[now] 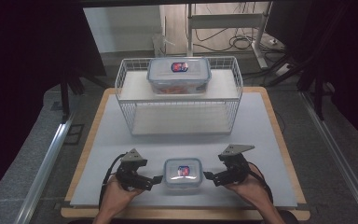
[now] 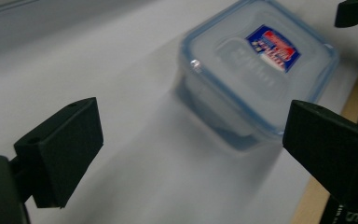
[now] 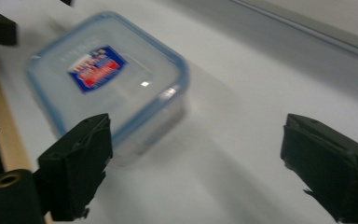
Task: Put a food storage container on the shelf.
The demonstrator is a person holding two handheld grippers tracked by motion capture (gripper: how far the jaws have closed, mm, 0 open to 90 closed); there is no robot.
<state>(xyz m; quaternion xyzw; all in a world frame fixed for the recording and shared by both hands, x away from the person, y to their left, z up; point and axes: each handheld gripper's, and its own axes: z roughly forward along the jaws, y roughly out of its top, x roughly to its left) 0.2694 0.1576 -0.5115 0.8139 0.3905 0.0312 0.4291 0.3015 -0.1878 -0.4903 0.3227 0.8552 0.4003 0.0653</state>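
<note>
**Two grippers flanked a small food box at the table's near edge**

A small clear food box [image 1: 182, 171] with a blue-rimmed lid and a red-and-blue label sat on the grey mat [image 1: 121, 140] close to the near edge of the table, roughly midway across it. The left gripper [image 1: 157, 179], held in a person's left hand [image 1: 117, 192], pointed in at the box from its left side, its tips just beside the box wall. The right gripper [image 1: 208, 176], in the right hand [image 1: 248, 185], pointed in from the right, likewise just short of the box. In the left gripper view, the jaws stood wide apart with bare mat between them, and the food box [image 2: 256, 70] lay ahead and off to one side, untouched. The right gripper view showed the same: jaws spread, nothing between them, the food box [image 3: 107, 79] ahead and apart from the pads. Farther off, at the far side of the mat, a white wire rack [image 1: 179, 95] carried a larger lidded container [image 1: 179, 74] on its upper shelf.
</note>
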